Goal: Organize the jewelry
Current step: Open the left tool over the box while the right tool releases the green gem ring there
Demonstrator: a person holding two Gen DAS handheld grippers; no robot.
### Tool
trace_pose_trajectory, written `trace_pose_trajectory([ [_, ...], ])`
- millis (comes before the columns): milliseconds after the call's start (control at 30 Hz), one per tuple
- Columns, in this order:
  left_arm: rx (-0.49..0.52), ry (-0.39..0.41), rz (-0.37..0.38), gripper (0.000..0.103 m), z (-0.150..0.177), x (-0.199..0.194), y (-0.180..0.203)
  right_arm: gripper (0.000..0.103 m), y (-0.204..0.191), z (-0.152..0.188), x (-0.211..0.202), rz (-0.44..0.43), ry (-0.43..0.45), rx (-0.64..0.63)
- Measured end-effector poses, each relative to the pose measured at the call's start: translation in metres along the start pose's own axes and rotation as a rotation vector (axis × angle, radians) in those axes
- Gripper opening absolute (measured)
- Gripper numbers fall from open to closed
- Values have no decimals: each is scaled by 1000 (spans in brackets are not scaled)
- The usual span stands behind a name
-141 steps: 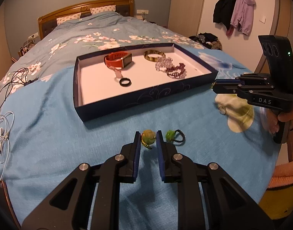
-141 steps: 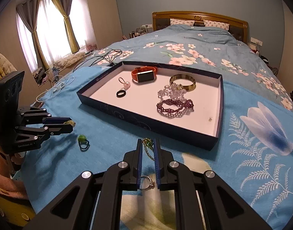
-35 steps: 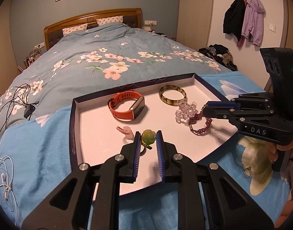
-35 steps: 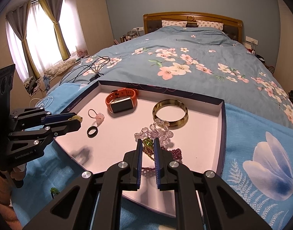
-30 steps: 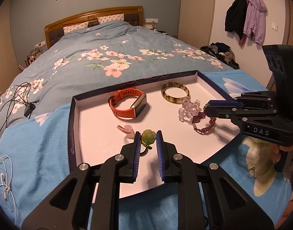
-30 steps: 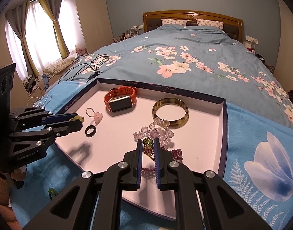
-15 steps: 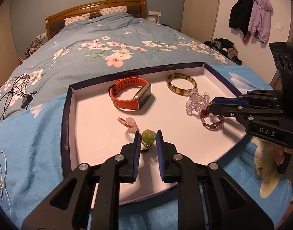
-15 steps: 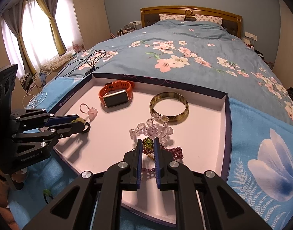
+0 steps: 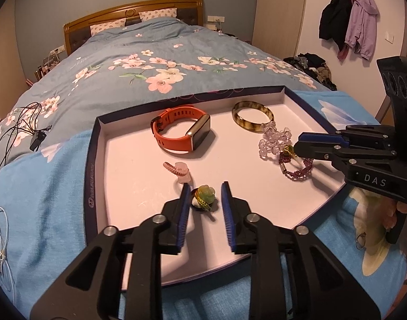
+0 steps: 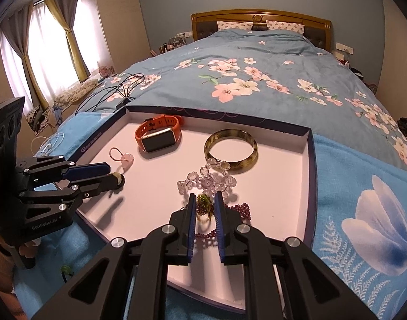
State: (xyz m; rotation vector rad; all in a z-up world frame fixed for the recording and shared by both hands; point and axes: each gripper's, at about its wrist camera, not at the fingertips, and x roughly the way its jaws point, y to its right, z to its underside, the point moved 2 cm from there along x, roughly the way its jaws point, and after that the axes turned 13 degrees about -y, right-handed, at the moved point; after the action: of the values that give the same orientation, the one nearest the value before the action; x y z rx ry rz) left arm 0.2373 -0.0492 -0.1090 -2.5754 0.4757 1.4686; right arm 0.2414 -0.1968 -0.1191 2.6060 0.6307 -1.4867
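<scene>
Left tool [image 9: 203,201] is released: jaws stand apart w/ the green flower charm [image 9: 205,194] lying loose between them on the tray floor, partly over the black ring [image 9: 196,205], touching neither pad. Right tool [image 10: 205,210] hovers over the purple bead bracelet [image 10: 236,209]; its jaws look parted a little around the small green-and-gold pendant [image 10: 204,202], but whether they pinch it or have let go I can't tell.

Already in the box tray [image 9: 95,160] on the bed: orange smartwatch [image 9: 180,134], tortoise bangle [image 9: 252,116], clear crystal bracelet [image 9: 274,142], pink charm [image 9: 179,170]. Outside it, on the blue blanket [image 10: 363,186]: a small metal ring [image 9: 360,238] and a green bit [image 10: 65,269] near the left tool's body, too small to ID.

Risks, as I read it:
- Pulling the left tool back low could drag a pad across charm or black ring and scoot both.
- Pendant's cord may snag the purple beads if the right tool lifts w/out fully freeing it, tangling or hauling the bracelet.
- Soft bedding: leaning on the tray rim could tip it, sliding pieces together.
</scene>
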Motion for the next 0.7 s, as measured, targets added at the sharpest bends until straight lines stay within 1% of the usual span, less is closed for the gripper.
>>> trace_pose_trajectory([
  [67, -4, 18, -4, 33, 0, -6, 0, 19, 1, 1, -6, -1, 17, 8],
  [100, -6, 25, -4, 37, 0, -9, -1, 20, 2, 2, -9, -4, 24, 11],
  [133, -12, 35, -3, 44, 1, -13, -1, 20, 2, 3, -12, -8, 30, 14],
  [233, -17, 64, -11, 47, 3, -26, -2, 24, 1, 6, -24, -15, 54, 14],
  [267, -16, 78, -16, 48, 5, -32, -2, 27, 1, 7, -28, -19, 62, 13],
  [367, -5, 115, -23, 54, 12, -50, 0, 28, -2, 14, -44, -27, 89, 3],
  [400, -1, 125, -25, 58, 14, -55, 0, 30, -3, 16, -48, -29, 96, -3],
  [467, 7, 149, -10, 59, 21, -68, 1, 35, -6, 22, -59, -33, 109, -19],
  [500, 13, 158, 2, 59, 25, -74, 1, 35, -6, 23, -63, -33, 113, -27],
  [633, 48, 172, 15, 63, 42, -92, 6, 39, -10, 38, -80, -33, 123, -51],
  [700, 62, 171, 17, 65, 53, -97, 8, 41, -11, 47, -83, -35, 112, -57],
])
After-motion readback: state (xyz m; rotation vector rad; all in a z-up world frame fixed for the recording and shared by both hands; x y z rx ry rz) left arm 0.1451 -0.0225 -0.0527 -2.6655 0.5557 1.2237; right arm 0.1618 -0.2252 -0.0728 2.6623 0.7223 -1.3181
